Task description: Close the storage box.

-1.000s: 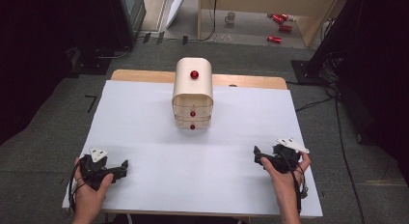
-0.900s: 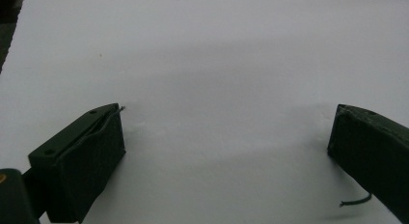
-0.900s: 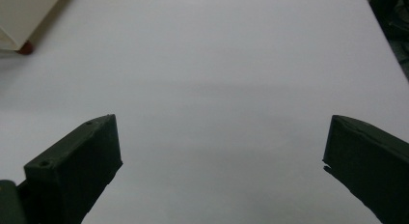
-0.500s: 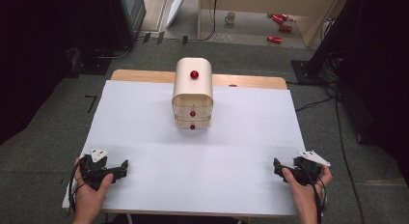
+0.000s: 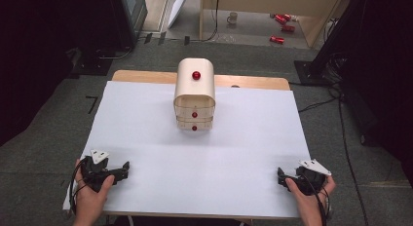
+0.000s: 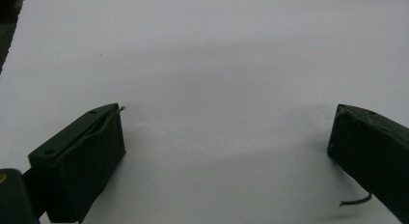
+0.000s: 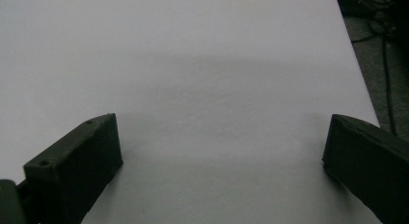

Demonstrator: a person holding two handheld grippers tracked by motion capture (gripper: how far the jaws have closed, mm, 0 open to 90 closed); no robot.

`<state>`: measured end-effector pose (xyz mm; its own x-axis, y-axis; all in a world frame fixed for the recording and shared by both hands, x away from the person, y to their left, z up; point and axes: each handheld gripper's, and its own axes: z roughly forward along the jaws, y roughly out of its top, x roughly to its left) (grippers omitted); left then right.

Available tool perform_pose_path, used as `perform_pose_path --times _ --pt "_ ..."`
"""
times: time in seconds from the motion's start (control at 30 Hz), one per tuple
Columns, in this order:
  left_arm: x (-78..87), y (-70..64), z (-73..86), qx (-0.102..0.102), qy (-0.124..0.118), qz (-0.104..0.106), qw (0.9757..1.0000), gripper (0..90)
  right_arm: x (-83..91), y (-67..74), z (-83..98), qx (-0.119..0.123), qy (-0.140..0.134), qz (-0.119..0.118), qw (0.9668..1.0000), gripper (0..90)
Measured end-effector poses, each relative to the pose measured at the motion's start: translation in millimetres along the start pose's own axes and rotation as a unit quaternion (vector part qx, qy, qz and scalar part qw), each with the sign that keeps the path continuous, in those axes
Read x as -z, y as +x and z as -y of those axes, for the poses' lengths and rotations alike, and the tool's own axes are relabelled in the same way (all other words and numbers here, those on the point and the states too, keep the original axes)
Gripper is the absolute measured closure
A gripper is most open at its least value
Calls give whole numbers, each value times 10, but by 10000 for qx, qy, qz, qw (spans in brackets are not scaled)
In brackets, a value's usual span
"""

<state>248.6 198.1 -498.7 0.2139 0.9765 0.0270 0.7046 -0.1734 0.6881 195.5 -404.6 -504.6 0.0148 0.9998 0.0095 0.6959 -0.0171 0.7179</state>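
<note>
A small cream drawer cabinet (image 5: 194, 97) with red knobs stands toward the far middle of the white table (image 5: 146, 123). The left gripper (image 5: 122, 170) and right gripper (image 5: 281, 177) rest well short of the cabinet at the near corners, jaws spread wide and holding nothing. The cabinet looks light and unanchored, so I judge that a one-handed pull on a knob could drag or tip it rather than open a drawer.
</note>
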Motion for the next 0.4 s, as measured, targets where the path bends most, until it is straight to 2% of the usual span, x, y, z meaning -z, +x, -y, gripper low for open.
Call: perform_pose_path --times 0.4 --pt "0 2 -1 -4 6 2 10000 0 -2 -6 4 5 -28 -13 10000 0"
